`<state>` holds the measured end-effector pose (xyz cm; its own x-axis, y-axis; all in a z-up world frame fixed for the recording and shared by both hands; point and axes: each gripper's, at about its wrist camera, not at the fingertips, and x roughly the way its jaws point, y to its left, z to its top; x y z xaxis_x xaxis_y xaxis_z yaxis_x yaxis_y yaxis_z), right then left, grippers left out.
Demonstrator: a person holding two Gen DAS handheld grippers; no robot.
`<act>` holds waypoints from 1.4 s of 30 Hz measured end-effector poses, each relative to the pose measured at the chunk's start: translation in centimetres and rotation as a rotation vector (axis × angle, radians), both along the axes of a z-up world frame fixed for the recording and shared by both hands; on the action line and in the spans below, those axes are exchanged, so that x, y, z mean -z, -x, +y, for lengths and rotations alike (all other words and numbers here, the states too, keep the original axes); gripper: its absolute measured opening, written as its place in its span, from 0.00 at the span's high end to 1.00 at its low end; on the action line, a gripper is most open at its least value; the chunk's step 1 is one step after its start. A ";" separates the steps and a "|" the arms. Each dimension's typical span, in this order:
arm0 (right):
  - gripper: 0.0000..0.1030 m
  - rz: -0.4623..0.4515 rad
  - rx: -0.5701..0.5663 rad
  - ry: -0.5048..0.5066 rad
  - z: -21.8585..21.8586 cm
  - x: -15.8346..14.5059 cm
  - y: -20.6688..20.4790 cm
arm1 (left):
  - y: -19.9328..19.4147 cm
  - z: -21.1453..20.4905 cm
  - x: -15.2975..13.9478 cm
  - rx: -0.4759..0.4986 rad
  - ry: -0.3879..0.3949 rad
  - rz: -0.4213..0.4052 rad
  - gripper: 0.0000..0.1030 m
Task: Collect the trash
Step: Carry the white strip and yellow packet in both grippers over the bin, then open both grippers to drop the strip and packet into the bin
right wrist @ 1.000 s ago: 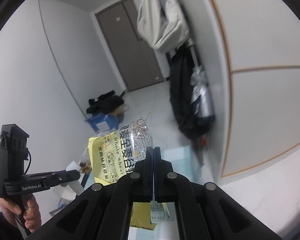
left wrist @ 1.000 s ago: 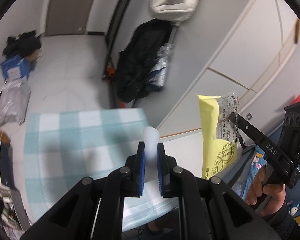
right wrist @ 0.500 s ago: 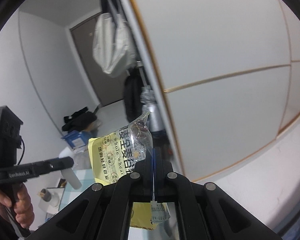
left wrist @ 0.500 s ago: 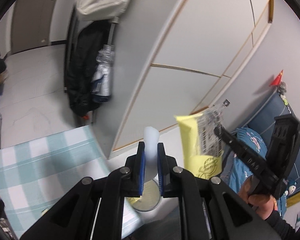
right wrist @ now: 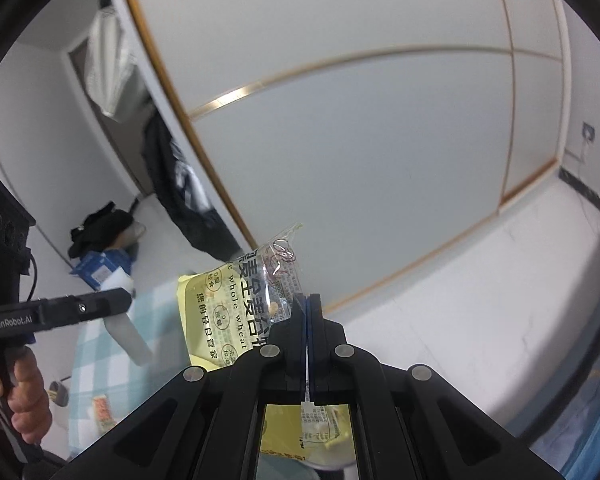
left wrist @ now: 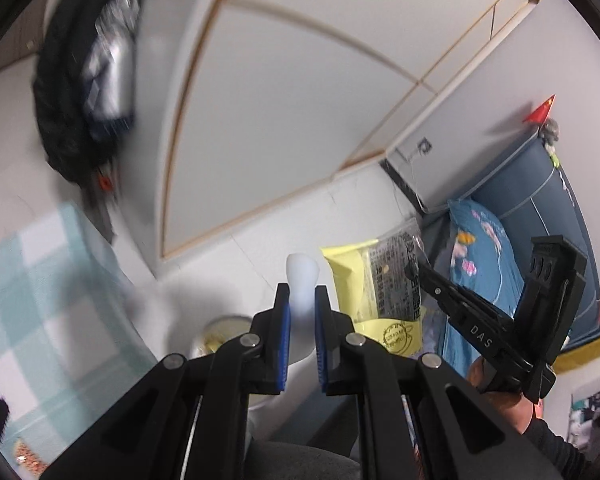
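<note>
Left claw clenched on a white, translucent, soft plastic piece that sticks up between its blue pads — held in the air above a round white bin with yellowish contents, beside the teal-and-white checked table. Right claw clamped flat on the edge of a yellow-and-clear printed plastic food wrapper, hanging over the white floor near the white wardrobe panels with wooden trim.

Each of the 2 fisheye views looks forward and downward along its own fingers, held close to them. The left wrist view faces the white wardrobe doors and floor, apparently mid-swing, since its left side is smeared. The right wrist view faces the same doors. Both share the checked tabletop.
</note>
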<state>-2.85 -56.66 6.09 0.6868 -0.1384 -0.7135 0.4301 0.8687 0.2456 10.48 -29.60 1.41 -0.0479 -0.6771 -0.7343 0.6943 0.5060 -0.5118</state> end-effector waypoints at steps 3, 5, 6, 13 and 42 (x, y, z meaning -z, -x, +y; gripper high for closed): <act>1.00 0.045 0.017 -0.023 -0.9 2.6 0.5 | 0.3 -1.3 2.5 0.033 -0.030 0.022 0.93; 1.00 0.067 0.025 -0.037 -1.1 4.2 0.5 | 0.5 -2.2 3.8 0.049 -0.047 0.036 0.93; 1.00 0.085 0.032 -0.047 -1.4 5.3 0.6 | 0.6 -2.8 4.7 0.061 -0.055 0.051 0.93; 1.00 0.199 0.090 -0.137 -3.0 12.3 0.4 | 1.3 -5.1 9.0 0.088 -0.129 0.154 0.93; 1.00 0.448 0.163 -0.326 -5.8 25.0 -0.2 | 1.1 -7.1 18.2 -0.022 -0.359 0.381 0.93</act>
